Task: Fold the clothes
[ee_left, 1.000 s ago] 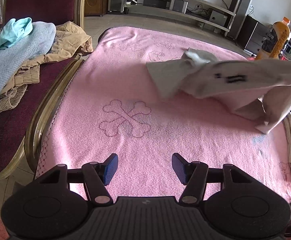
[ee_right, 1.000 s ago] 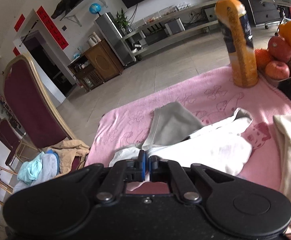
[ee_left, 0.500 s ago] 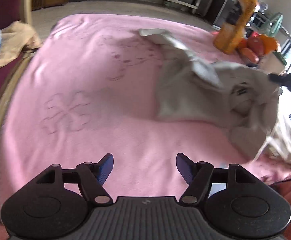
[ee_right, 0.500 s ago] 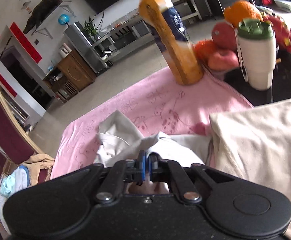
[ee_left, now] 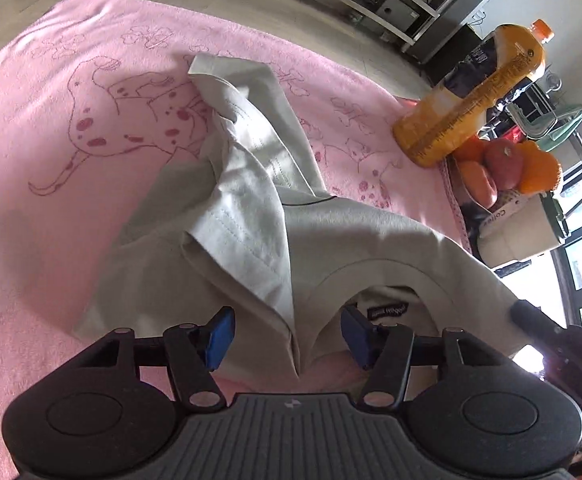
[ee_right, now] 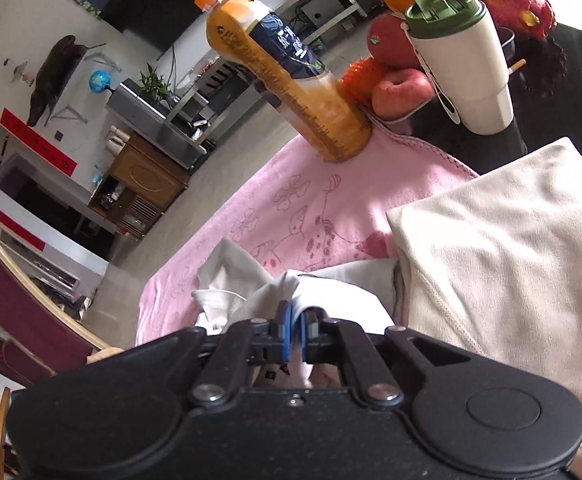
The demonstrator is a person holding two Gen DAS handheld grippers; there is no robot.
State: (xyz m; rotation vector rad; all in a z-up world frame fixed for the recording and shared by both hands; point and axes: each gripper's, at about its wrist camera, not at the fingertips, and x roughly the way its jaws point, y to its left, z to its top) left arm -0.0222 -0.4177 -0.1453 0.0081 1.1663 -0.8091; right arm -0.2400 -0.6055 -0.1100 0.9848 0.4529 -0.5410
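A pale grey-white garment (ee_left: 251, 216) lies crumpled on the pink blanket (ee_left: 51, 184), its neck opening and label toward me. My left gripper (ee_left: 287, 336) hovers over its near edge. The jaws are closing, with a fold of the cloth between the blue pads, which do not press on it. In the right wrist view the same garment (ee_right: 331, 284) bunches up in front of my right gripper (ee_right: 297, 324), which is shut on a pinch of its fabric. The right gripper's black body shows at the far right of the left wrist view.
An orange juice bottle (ee_left: 475, 92) stands at the blanket's far right edge beside a bowl of fruit (ee_left: 511, 168) and a white tumbler with a green lid (ee_right: 463, 60). A folded cream garment (ee_right: 511, 264) lies at the right. A red chair (ee_right: 19, 308) stands at the left.
The left gripper has swept right across the blanket to the garment, and its jaws have narrowed. The right gripper has carried the garment rightward and down, so it now lies on the blanket.
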